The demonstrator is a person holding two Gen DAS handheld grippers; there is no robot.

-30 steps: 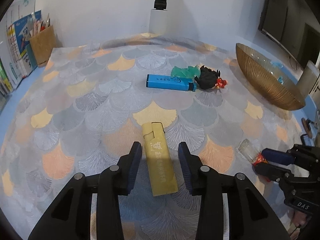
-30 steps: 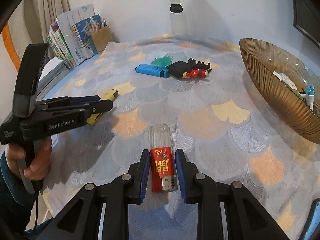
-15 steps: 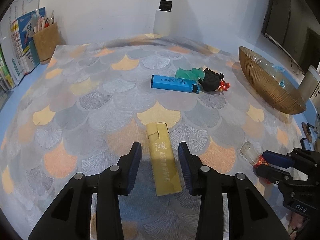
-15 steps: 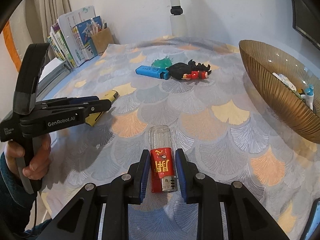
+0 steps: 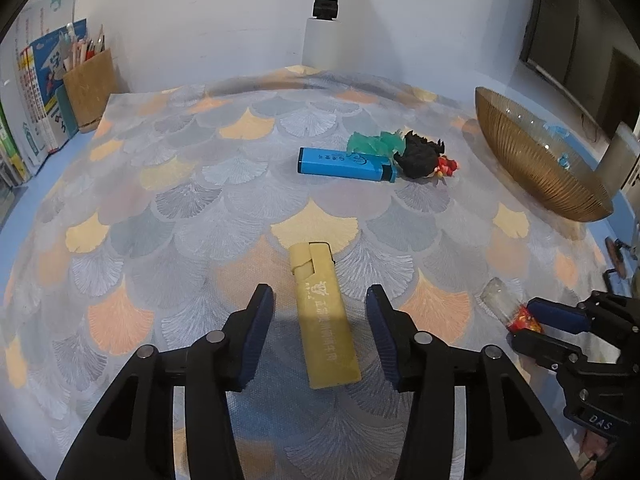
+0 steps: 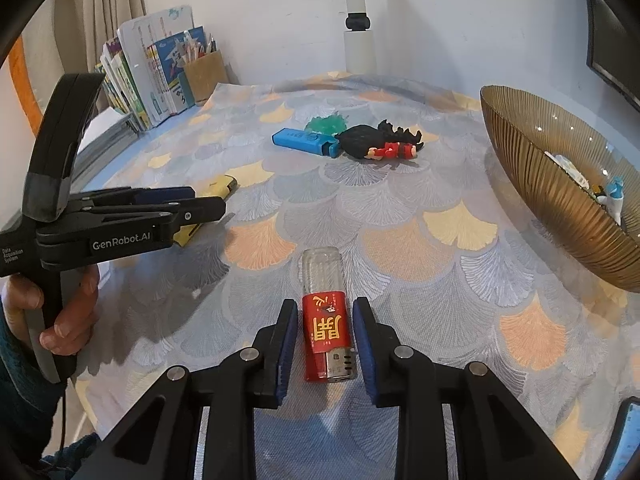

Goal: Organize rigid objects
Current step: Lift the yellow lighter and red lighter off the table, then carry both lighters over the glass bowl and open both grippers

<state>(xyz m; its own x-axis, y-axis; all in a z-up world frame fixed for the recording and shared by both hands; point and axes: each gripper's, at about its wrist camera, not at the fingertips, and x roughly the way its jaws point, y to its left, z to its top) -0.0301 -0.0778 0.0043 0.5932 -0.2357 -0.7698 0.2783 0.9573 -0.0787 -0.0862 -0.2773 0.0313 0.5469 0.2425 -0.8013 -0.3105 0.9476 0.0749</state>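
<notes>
A yellow lighter [image 5: 322, 312] lies on the patterned cloth between the fingers of my left gripper [image 5: 320, 332], which is open with gaps on both sides. A red lighter with a clear end [image 6: 327, 320] lies between the fingers of my right gripper [image 6: 325, 340], which is open with narrow gaps. The red lighter also shows in the left wrist view [image 5: 508, 310], and the yellow one in the right wrist view [image 6: 216, 196]. A blue lighter [image 5: 344, 164], a green toy [image 5: 372, 142] and a black figurine [image 5: 420, 154] lie farther back.
An amber ribbed glass bowl [image 5: 536, 168] with small items stands at the right. A brown pen holder [image 5: 88, 88] and books [image 5: 36, 92] stand at the back left. A white post [image 5: 324, 28] rises at the back.
The left gripper's fingers have spread slightly wider and the camera has pulled back a little from the yellow lighter. The right gripper stays around the red lighter.
</notes>
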